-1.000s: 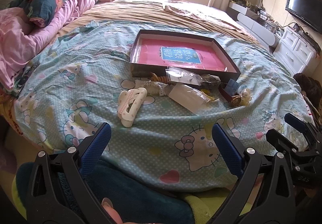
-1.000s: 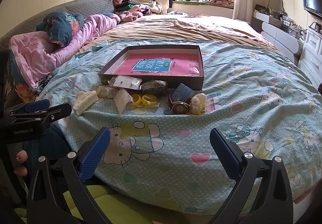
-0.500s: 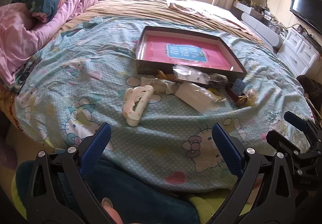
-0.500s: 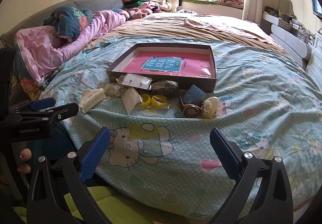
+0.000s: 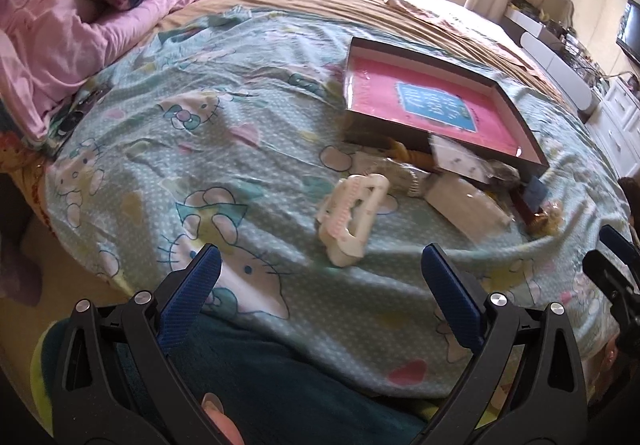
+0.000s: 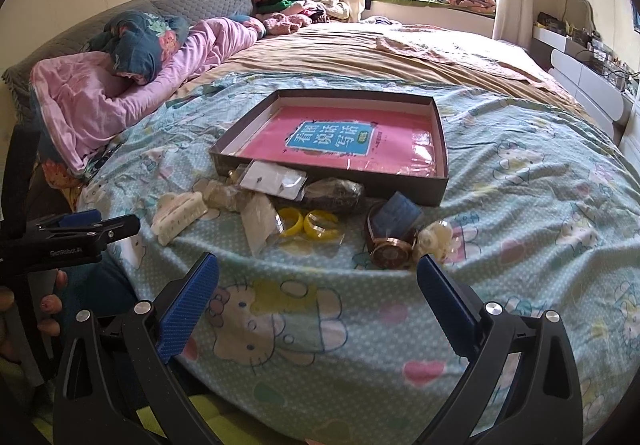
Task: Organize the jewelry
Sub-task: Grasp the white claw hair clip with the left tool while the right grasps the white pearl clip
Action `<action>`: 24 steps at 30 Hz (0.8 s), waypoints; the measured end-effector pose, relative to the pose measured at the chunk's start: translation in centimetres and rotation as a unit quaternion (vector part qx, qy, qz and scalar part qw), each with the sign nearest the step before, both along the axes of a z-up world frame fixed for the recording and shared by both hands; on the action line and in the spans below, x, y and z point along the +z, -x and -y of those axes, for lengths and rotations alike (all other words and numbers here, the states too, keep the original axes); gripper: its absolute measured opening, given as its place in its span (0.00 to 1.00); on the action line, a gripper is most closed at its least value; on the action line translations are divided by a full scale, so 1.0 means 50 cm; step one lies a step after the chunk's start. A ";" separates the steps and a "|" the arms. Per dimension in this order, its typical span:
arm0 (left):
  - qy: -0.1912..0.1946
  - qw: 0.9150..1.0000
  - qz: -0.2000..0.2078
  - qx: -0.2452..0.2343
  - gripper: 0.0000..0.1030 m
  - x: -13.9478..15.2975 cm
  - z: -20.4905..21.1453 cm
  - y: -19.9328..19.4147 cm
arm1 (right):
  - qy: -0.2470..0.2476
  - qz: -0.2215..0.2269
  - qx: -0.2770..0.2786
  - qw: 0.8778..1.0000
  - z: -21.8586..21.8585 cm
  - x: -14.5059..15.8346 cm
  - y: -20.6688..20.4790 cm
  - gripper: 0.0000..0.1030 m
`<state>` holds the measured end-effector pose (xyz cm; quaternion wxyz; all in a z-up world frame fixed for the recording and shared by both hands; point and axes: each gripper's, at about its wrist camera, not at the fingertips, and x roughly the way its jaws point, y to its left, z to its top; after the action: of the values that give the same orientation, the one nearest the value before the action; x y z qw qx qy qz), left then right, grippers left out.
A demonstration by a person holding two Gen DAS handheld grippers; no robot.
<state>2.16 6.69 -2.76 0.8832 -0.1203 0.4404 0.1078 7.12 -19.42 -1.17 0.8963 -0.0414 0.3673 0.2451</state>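
- My left gripper (image 5: pixel 320 277) hangs over the near edge of the bed (image 6: pixel 520 213), jaws released wide, nothing between them.
- My right gripper (image 6: pixel 318 285) likewise low at the bed edge, jaws spread apart, empty.
- Open bedspread between both grippers and the clutter; clear lane straight ahead in both views.
- Shallow dark box (image 6: pixel 442 149) lies flat mid-bed, pink booklet (image 6: pixel 340 141) inside; its near wall borders the pile.
- White hair claw (image 5: pixel 352 221) nearest my left gripper, lying flat, long axis running away from me, slightly tilted rightward; apart from the rest, free room on its left.
- In the right wrist view the same claw (image 6: pixel 178 215) sits at the pile's left end.
- Two yellow rings (image 6: pixel 310 223) side by side in the middle, beside a clear packet (image 6: pixel 260 223).
- White card packet (image 6: pixel 276 179) leans against the box's near wall, dark bagged item (image 6: pixel 334 195) just right of it.
- Watch (image 6: pixel 390 251) with blue cushion sits rightmost, face toward me, a pale clip (image 6: pixel 434 239) touching its right.
- Left view blurred; small items there hard to tell.
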 end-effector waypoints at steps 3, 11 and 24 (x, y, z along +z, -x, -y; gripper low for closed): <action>0.020 1.000 -0.007 -0.007 0.91 -0.008 -0.013 -0.015 | -0.004 -0.002 -0.004 1.000 0.005 0.000 -0.020 0.96; 0.045 0.998 -0.016 -0.039 0.91 -0.029 -0.009 -0.071 | -0.004 -0.005 -0.039 0.999 0.039 -0.010 -0.070 0.96; 0.045 0.994 -0.063 -0.076 0.65 -0.074 0.025 -0.138 | -0.025 -0.054 -0.107 0.992 0.139 -0.063 -0.144 0.95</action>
<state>9.06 5.44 -6.45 0.8529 -0.1191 0.5075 0.0275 14.31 -26.38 -4.31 0.8970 0.0338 0.4113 0.1582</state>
